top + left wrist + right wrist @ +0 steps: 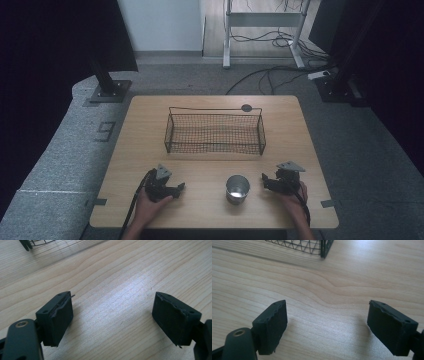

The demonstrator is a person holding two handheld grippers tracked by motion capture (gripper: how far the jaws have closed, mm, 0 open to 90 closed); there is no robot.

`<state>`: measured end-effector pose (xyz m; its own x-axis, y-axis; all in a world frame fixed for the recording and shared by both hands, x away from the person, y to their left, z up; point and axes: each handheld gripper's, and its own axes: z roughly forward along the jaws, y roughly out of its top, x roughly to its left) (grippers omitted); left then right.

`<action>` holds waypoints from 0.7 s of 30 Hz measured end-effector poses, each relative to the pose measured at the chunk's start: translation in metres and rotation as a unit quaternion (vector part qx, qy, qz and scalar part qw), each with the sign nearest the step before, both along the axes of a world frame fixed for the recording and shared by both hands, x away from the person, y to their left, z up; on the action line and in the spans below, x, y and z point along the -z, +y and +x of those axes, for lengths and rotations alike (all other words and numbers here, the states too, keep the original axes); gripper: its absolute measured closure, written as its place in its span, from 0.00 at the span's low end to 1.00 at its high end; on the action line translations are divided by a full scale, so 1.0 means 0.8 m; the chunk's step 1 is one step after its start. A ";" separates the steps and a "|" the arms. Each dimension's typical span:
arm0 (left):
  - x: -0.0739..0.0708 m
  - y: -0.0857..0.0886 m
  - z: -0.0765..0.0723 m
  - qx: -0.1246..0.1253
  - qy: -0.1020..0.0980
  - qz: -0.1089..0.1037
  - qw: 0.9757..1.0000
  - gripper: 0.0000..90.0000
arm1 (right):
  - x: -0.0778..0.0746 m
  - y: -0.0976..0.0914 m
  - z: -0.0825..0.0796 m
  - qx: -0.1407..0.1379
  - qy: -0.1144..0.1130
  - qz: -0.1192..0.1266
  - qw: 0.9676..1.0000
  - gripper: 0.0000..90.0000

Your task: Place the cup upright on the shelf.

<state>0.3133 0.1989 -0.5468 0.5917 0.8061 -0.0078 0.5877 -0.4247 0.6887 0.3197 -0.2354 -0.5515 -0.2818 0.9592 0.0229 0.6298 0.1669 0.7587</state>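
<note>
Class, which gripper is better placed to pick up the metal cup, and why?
Probably the right gripper: its open jaws point towards the metal cup from close by, while the left gripper, also open, rests farther from it.

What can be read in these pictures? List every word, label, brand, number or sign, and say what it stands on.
None: no word, number or sign can be read.
Metal cup: no label shows.
Wire basket: no tag shows.
Table: plain wood grain, no print.
Floor plate left of the table: a dark mark on it, too small to read.
</note>
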 end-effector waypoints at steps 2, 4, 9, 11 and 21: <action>0.000 0.000 0.000 0.000 0.000 0.000 1.000 0.19 | -0.003 0.001 -0.003 -0.003 -0.007 0.001 1.000 0.18; 0.000 0.000 0.000 0.000 0.000 0.000 1.000 0.19 | -0.007 0.001 -0.007 -0.007 -0.014 0.004 1.000 0.18; 0.000 0.000 0.000 0.000 0.000 0.000 1.000 0.19 | -0.016 0.001 -0.016 -0.017 -0.035 0.008 0.999 0.18; 0.000 0.000 0.000 0.000 0.000 0.000 1.000 0.19 | -0.021 0.001 -0.020 -0.022 -0.041 0.014 0.999 0.18; 0.000 0.000 0.000 0.000 0.000 0.000 1.000 0.19 | -0.040 -0.004 -0.041 -0.036 -0.062 0.040 0.997 0.18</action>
<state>0.3133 0.1989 -0.5468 0.5917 0.8061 -0.0080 0.5876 -0.4244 0.6890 0.2866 -0.2385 -0.5197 -0.3555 0.9328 0.0596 0.5192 0.1440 0.8424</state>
